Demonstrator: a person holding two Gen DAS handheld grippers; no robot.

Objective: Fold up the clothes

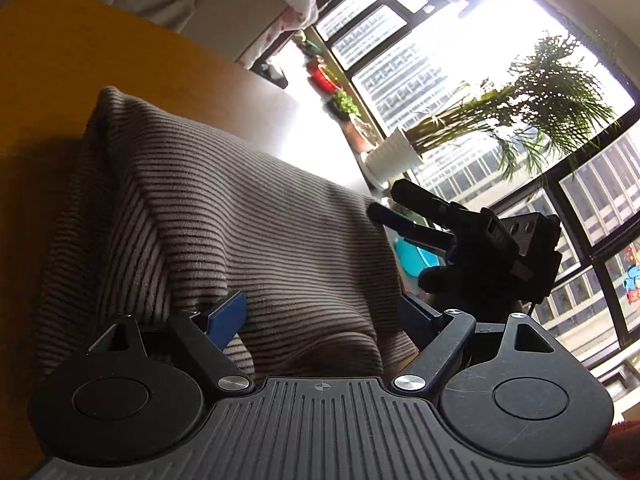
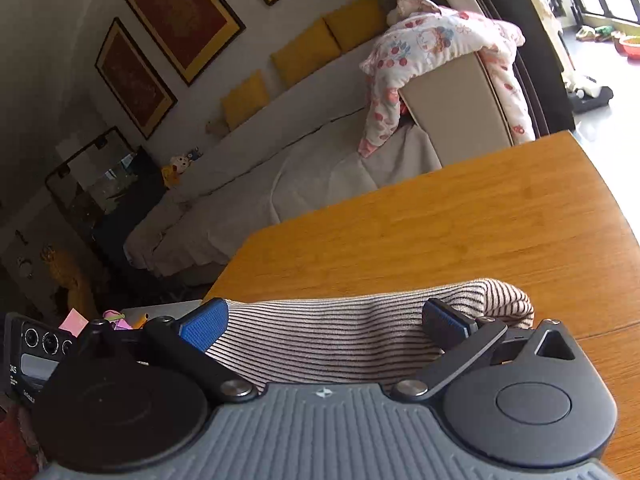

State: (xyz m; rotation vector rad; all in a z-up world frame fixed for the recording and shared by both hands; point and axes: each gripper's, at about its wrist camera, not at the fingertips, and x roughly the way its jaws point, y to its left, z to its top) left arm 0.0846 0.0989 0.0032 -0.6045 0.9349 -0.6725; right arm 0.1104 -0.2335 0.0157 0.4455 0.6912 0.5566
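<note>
A beige garment with thin dark stripes [image 1: 240,216] lies bunched on the wooden table [image 1: 60,80]. My left gripper [image 1: 316,312] is open, its jaws wide apart over the near edge of the garment, with one blue pad [image 1: 226,320] showing at the left. The right gripper shows in the left wrist view [image 1: 388,200] as a dark tool beyond the garment's right edge. In the right wrist view my right gripper [image 2: 324,324] is open, its blue pads [image 2: 204,324] spread either side of the striped garment [image 2: 340,336], which lies between them.
A sofa [image 2: 280,168] with yellow cushions and a floral quilt [image 2: 440,52] stands beyond the table [image 2: 460,220]. Windows, potted plants [image 1: 400,152] and a red pot [image 1: 322,78] lie to the right. A dark device [image 2: 28,356] and small items sit at the table's left.
</note>
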